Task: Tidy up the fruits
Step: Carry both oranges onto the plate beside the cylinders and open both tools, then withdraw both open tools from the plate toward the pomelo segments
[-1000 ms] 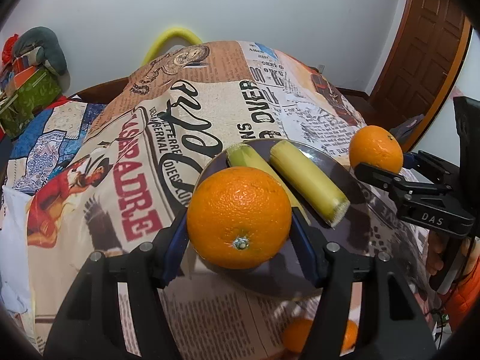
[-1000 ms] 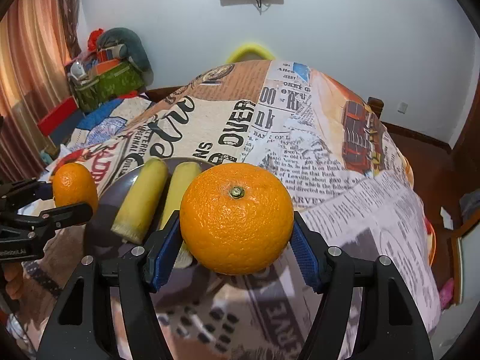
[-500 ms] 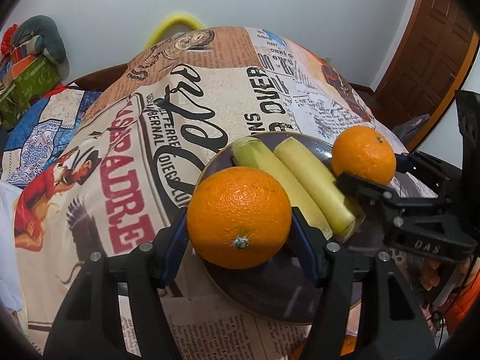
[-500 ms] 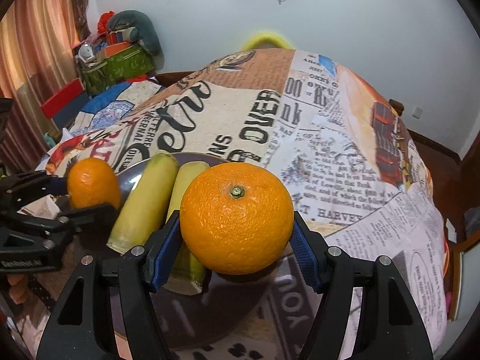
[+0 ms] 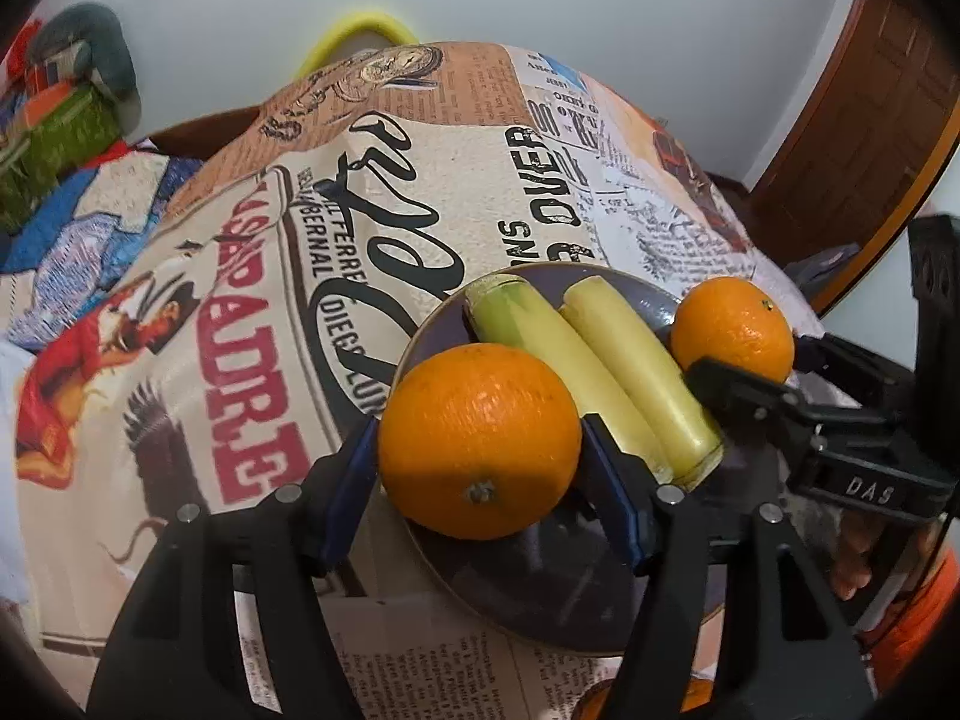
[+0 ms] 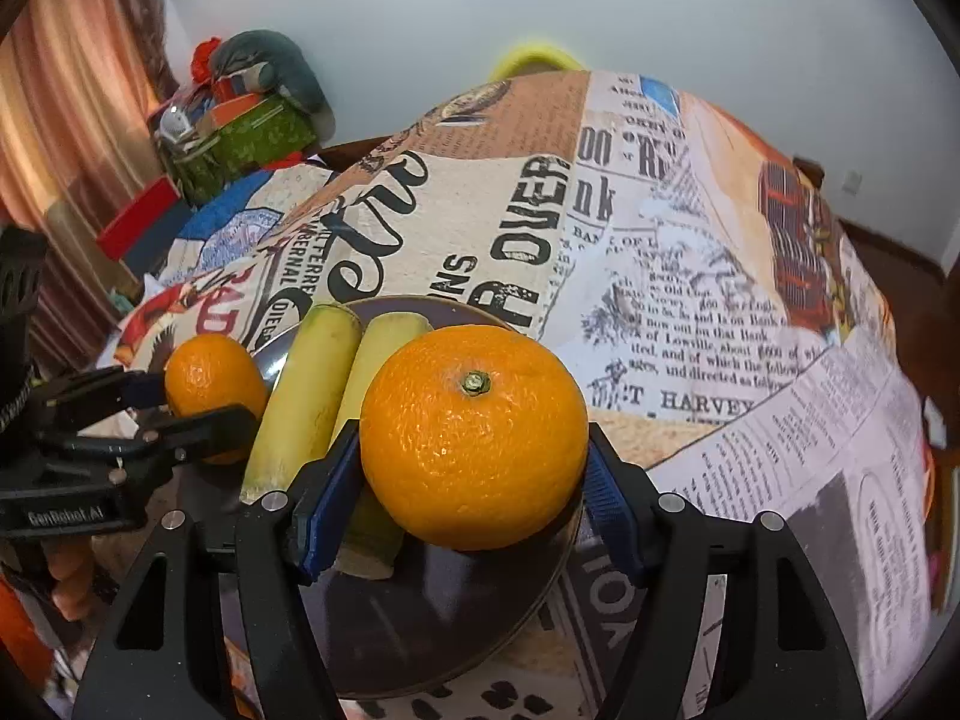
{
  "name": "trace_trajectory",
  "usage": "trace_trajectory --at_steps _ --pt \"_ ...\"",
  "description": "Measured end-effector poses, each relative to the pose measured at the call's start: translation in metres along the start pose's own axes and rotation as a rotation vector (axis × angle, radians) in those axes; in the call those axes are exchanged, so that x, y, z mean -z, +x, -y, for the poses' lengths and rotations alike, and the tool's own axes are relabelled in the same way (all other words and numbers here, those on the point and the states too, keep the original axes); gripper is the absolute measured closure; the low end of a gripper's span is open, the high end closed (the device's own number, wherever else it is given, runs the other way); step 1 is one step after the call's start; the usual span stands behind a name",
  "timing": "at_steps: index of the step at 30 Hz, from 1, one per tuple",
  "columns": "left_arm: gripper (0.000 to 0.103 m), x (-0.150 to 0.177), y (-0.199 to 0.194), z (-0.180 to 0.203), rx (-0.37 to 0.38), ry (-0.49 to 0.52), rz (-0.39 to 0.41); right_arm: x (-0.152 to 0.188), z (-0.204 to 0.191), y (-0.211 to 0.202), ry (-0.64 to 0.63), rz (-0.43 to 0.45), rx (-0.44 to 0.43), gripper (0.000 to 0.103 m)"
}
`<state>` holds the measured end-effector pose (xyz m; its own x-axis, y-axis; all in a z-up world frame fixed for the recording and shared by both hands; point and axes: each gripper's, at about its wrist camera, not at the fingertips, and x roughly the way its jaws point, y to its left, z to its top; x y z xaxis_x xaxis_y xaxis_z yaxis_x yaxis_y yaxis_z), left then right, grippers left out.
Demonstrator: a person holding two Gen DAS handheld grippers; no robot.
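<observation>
**Two oranges held over a plate of fruit**

We see the left gripper [image 5: 480, 450], black with blue pads, pinching a round orange fruit [image 5: 480, 441] between its pads, stem scar turned toward the camera. It hangs over the near-left rim of a dark, glossy round plate [image 5: 540, 588], which rests on a bench covered by a newspaper-print cloth [image 5: 252, 360]. On the plate lie two pale yellow-green stalk pieces with cut ends [image 5: 600, 378], side by side and touching.

We see the right gripper [image 6: 474, 468], of the same build, pinching a second round orange fruit [image 6: 474, 435], its green stem button facing up. This orange hangs over the plate's right half, just beside the nearer ends of the stalks.

Each gripper appears in the other's view: from the left wrist, the right gripper sits at the far right edge of the plate; from the right wrist, the left gripper sits at the plate's left edge. Whether either orange touches the plate we cannot tell.

A brown wooden door [image 5: 870, 138] stands at right, and a pink curtain [image 6: 66, 138] at left.
</observation>
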<state>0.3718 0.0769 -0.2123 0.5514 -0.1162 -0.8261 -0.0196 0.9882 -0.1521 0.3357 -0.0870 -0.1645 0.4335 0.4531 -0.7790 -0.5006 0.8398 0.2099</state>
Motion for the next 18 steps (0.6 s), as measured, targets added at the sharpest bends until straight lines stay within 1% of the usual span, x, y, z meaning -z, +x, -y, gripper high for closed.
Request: trace_trajectory --at_steps 3,8,11,14,18 --pt "0.037 0.001 -0.002 0.004 -0.025 0.024 0.005 0.001 0.002 -0.002 -0.002 0.007 0.028 0.035" --pt "0.037 0.002 -0.010 0.002 -0.016 0.003 0.013 0.001 -0.007 -0.018 -0.048 0.055 0.045 0.031" --pt "0.037 0.003 -0.020 0.003 -0.010 -0.002 0.028 0.001 -0.011 -0.028 -0.068 0.075 0.059 0.030" --pt "0.037 0.006 -0.035 0.006 -0.027 0.008 0.046 0.004 -0.014 -0.037 -0.072 0.082 0.060 0.030" --pt "0.037 0.014 -0.057 0.010 -0.025 0.016 0.057 0.010 -0.020 -0.055 -0.070 0.096 0.067 0.030"
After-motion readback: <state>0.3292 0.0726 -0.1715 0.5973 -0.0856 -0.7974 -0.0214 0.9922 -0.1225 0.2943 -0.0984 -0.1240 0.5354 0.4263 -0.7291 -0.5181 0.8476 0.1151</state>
